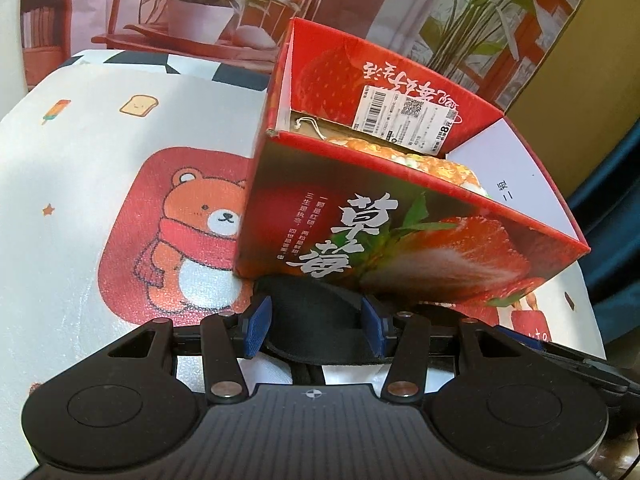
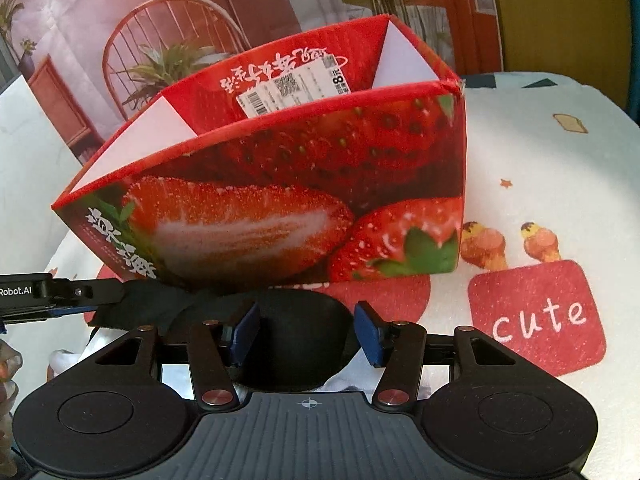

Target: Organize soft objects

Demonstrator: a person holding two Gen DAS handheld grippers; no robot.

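A black sleep mask (image 1: 316, 316) lies on the table against the front of a red strawberry-print box (image 1: 400, 224). My left gripper (image 1: 316, 322) is open, with its blue pads on either side of one end of the mask. My right gripper (image 2: 306, 330) is open around the other eye cup of the mask (image 2: 300, 340), just in front of the box (image 2: 304, 200). Inside the box I see an orange and white soft item (image 1: 420, 164) and a white price label (image 1: 404, 118). The left gripper's finger (image 2: 60, 292) shows at the left edge of the right wrist view.
The table carries a white cloth with a cartoon bear patch (image 1: 180, 232) and a red "cute" patch (image 2: 536, 320). A printed backdrop of plants and a chair (image 2: 168, 52) stands behind the box. White fabric (image 2: 72, 360) lies under the mask.
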